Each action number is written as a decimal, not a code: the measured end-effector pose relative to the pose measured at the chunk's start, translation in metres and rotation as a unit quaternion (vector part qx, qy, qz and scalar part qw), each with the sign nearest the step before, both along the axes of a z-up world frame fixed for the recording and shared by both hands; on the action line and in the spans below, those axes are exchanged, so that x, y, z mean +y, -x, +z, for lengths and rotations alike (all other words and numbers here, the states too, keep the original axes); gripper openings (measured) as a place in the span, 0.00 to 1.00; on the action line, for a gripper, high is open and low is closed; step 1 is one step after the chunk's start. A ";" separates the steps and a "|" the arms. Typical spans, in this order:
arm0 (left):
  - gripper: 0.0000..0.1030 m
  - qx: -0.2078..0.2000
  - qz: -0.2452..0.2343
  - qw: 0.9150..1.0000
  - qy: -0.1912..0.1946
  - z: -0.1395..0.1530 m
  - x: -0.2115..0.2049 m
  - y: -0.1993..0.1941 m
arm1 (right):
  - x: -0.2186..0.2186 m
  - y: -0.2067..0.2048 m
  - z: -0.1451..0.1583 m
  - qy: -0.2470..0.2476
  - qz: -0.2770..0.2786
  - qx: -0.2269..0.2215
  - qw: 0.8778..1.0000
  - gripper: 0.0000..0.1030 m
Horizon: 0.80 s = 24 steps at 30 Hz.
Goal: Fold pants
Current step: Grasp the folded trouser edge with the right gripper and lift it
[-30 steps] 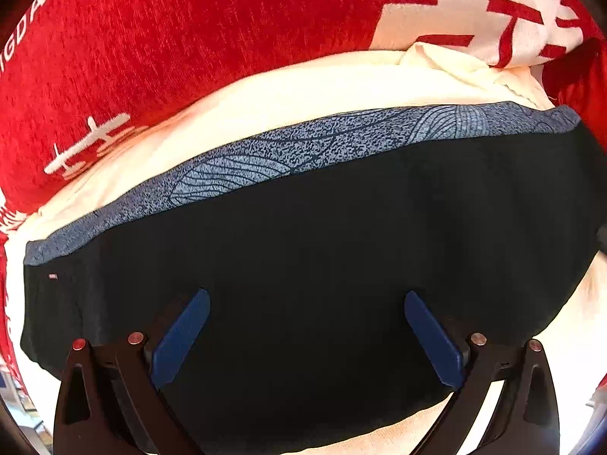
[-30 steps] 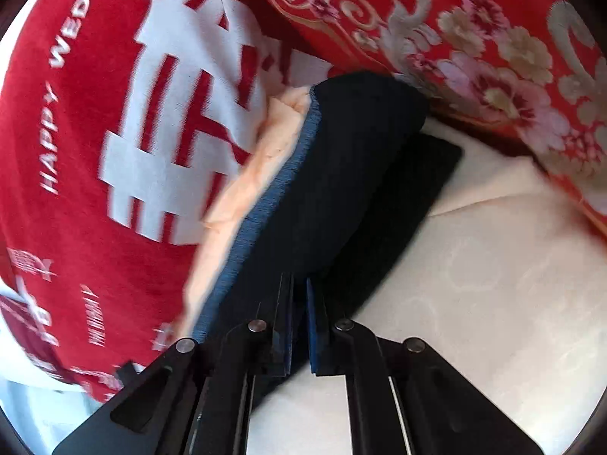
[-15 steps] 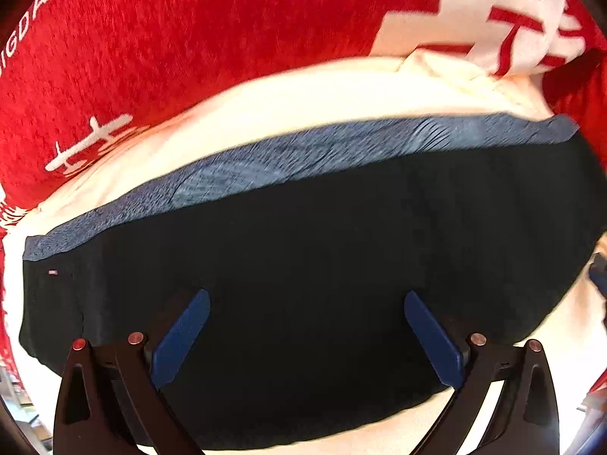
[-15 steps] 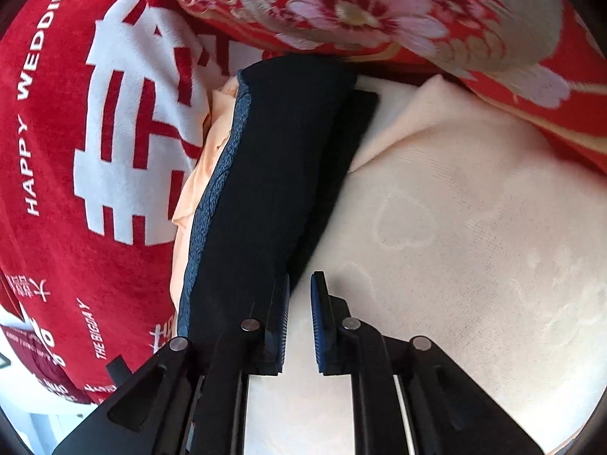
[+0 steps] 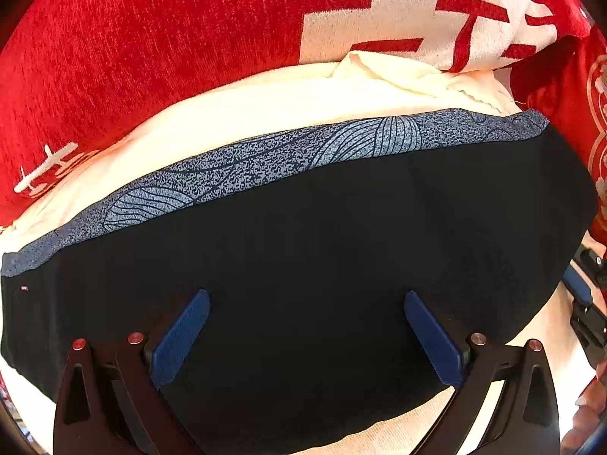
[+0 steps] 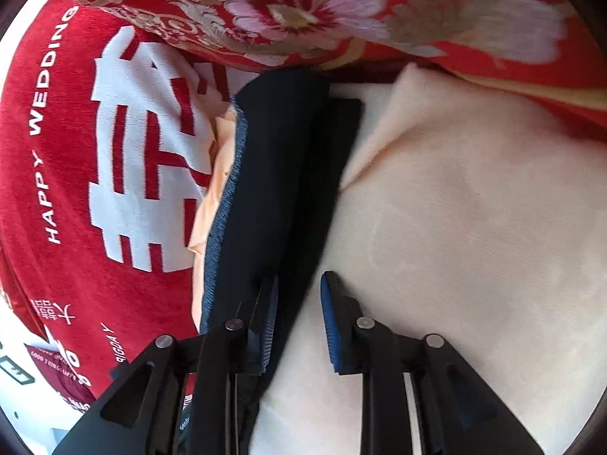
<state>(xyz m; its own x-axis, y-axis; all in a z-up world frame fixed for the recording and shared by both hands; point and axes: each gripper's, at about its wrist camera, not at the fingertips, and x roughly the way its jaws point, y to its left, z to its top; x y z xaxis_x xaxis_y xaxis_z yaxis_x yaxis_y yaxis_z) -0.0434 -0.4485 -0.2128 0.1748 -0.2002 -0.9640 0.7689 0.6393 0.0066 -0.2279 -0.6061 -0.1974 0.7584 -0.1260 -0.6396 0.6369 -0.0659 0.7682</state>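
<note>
While the folded black pants [image 5: 322, 265] lie on a cream blanket [image 6: 474, 227], the left hand-held gripper [image 5: 307, 326] hovers over them, spread wide and empty. The right hand-held gripper [image 6: 297, 322] sits partly open at their edge, holding nothing.

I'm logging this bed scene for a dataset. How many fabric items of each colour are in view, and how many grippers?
Black pants with a blue-grey waistband: 1
Cream blanket under them: 1
Red textiles: 2, the Happy Wedding cushion and the floral quilt
Grippers: 2, left gripper and right gripper, both open
Total: 6
</note>
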 end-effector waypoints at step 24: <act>0.86 0.019 0.012 1.000 0.001 0.012 -0.006 -0.026 | -0.021 -0.035 -0.017 -0.012 0.007 -0.031 0.999 0.16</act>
<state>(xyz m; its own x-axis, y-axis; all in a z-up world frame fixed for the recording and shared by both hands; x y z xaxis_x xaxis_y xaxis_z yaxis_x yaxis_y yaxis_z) -0.0172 -0.4545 -0.2011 0.1434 -0.1976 -0.9697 0.7526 0.6581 -0.0228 -0.1926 -0.6275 -0.2139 0.7984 -0.0995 -0.5939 0.5889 -0.0766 0.8045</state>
